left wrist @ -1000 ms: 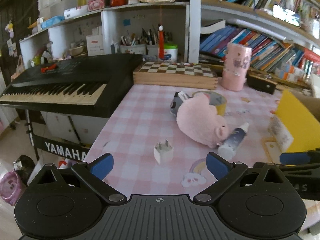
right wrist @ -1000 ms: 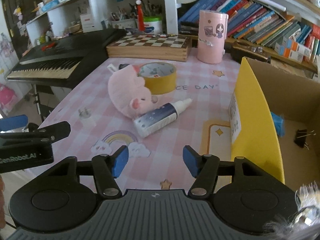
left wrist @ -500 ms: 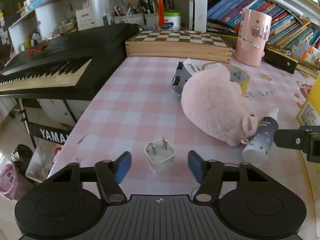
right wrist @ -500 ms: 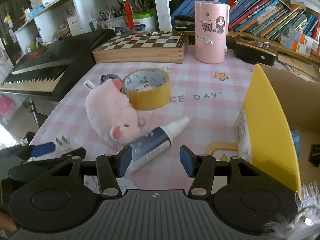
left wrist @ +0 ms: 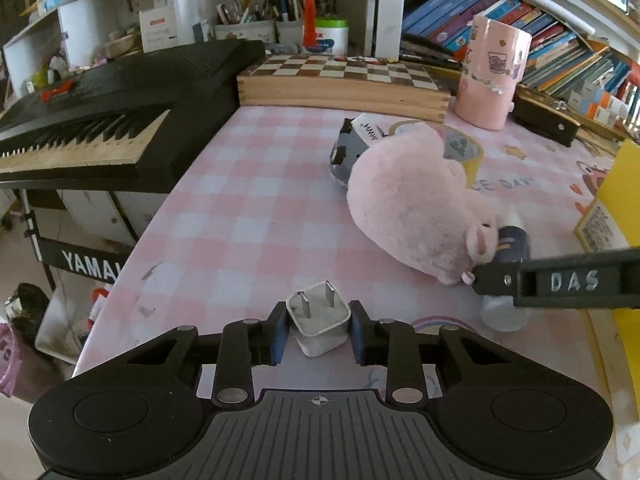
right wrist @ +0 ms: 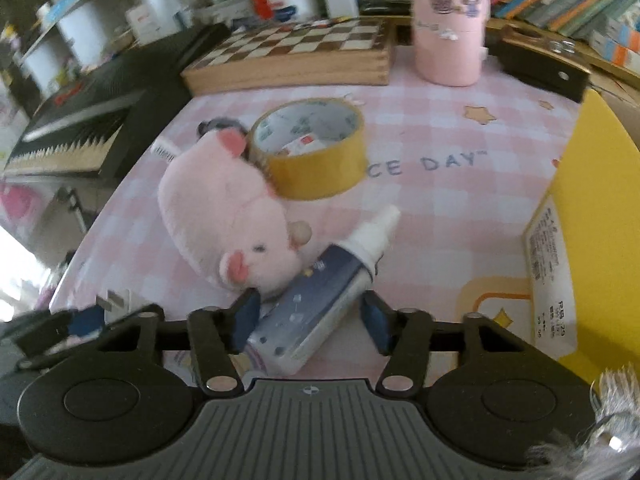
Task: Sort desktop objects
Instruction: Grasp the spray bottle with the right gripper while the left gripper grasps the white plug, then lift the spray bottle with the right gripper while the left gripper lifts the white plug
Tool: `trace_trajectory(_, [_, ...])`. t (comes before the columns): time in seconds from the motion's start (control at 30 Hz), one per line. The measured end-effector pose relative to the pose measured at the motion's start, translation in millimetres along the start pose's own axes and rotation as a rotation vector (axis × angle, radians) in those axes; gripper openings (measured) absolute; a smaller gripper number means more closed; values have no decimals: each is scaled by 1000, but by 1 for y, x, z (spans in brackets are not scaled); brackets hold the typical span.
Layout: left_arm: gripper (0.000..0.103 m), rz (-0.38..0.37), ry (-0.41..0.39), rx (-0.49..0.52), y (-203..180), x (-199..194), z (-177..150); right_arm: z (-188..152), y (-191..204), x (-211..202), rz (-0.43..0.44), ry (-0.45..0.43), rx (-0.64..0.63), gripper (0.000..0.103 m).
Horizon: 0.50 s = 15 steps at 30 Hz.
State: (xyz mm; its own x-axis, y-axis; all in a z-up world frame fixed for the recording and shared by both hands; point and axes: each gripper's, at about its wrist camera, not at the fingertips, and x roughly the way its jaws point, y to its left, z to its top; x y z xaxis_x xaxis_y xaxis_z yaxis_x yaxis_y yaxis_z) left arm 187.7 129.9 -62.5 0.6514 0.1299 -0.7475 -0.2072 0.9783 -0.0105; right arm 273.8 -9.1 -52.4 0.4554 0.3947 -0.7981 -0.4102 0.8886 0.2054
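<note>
My left gripper (left wrist: 318, 332) is shut on a white plug adapter (left wrist: 319, 322) on the pink checked tablecloth (left wrist: 240, 216); its prongs point up. My right gripper (right wrist: 310, 322) is open around the base of a blue and white spray bottle (right wrist: 320, 304) that lies on the cloth, with a gap at each pad. A pink plush pig (right wrist: 236, 220) lies against the bottle and also shows in the left wrist view (left wrist: 416, 208). A roll of yellow tape (right wrist: 312, 152) stands behind the pig. The adapter shows at the left in the right wrist view (right wrist: 118, 300).
A yellow cardboard box (right wrist: 596, 216) stands open at the right. A wooden chessboard box (left wrist: 340, 84), a pink cylinder (left wrist: 490, 76) and shelves of books lie at the back. A black keyboard (left wrist: 100, 120) stands off the table's left edge. A grey object (left wrist: 350, 148) lies behind the pig.
My left gripper moved forward and closed on the plug adapter. My right gripper moved forward and down, so the spray bottle now lies between its open fingers.
</note>
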Motion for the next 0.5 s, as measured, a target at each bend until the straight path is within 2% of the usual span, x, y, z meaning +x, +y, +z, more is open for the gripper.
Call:
trace_trajectory(0.03, [29,-5,-3,-2,1,-3,-1,-2,0,-1,-13,10,-20,33])
trace_trajectory(0.07, [29,-10,-4,-4,1,-5,-1,-5,0,-2,-34,19,-37,31])
trace_trajectory(0.27, [29,-26,-6,-10,1,-9,-1,-13,0,-4,-98,-5,-119,31])
trace_trajectory(0.5, [29,-45,-20,-5,-1,-15,0,-10,6,4,-102,-31,-213,30])
